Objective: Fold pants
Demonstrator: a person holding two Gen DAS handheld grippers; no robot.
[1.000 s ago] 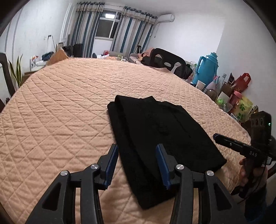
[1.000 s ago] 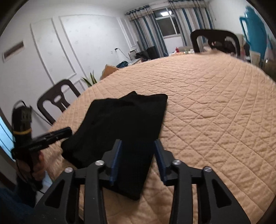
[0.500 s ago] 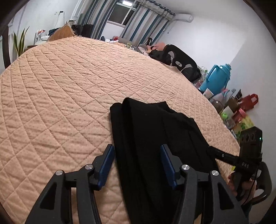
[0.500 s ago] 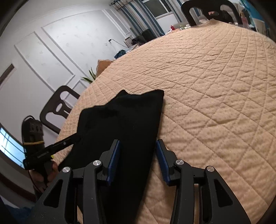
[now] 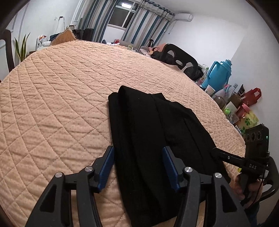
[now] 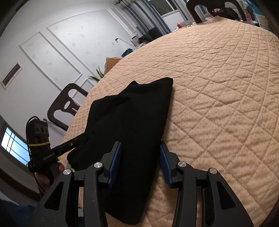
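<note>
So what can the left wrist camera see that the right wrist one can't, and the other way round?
Only the left wrist view shows the blue thermos jug, the red bag, the air conditioner and the right gripper seen from the side, touching the pants' edge.

Only the right wrist view shows the panelled wall, the brown chair and the left gripper from the side.

Both show the black pants folded on the peach quilt, lying between each camera's own open jaws, plus the striped curtains.
</note>
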